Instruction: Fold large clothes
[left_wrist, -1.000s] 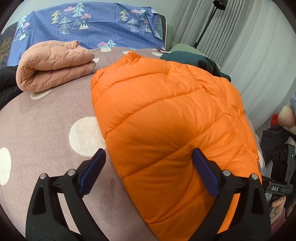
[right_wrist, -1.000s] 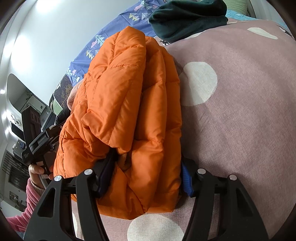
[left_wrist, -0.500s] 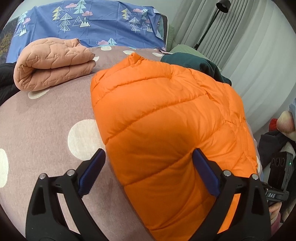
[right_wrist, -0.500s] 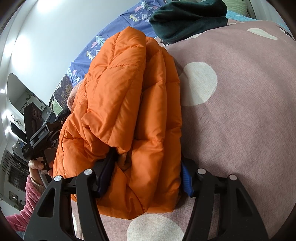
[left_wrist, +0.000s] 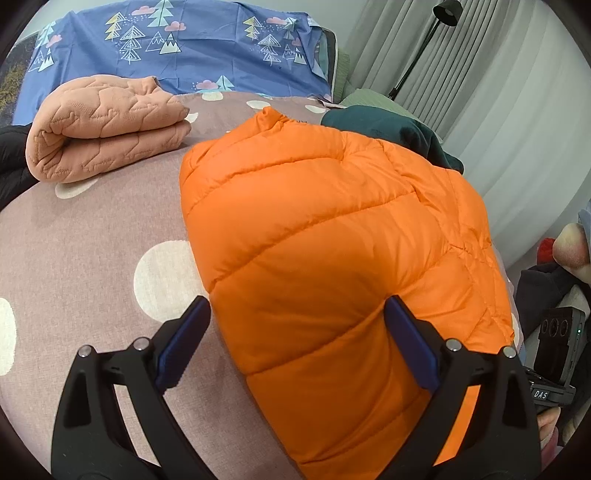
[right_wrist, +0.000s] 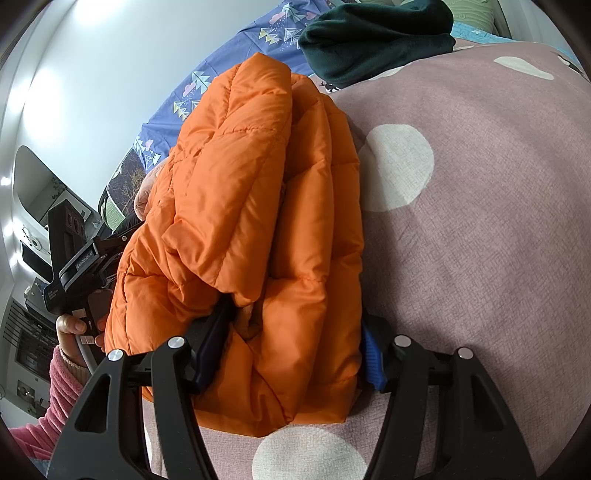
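Right fingers (right_wrist: 291, 354): pinching the near end of the folded orange puffer jacket (right_wrist: 251, 229) on the bed (right_wrist: 480, 240). Left fingers (left_wrist: 295, 339): spread, straddling its edge. Long axis runs away from me; I judge my right hand nearer.

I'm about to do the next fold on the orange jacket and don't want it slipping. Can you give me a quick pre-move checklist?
1. Right gripper clamped on the jacket: ok, both pads press into its bunched layers.
2. Left gripper holding the jacket: not ok, jaws open, left pad off the fabric.
3. Jacket already folded: ok, layers stacked along the edge in the right wrist view.
4. Bedspread beside the jacket free: ok.
5. Green garment apart from the jacket: cannot tell, they overlap in both views.
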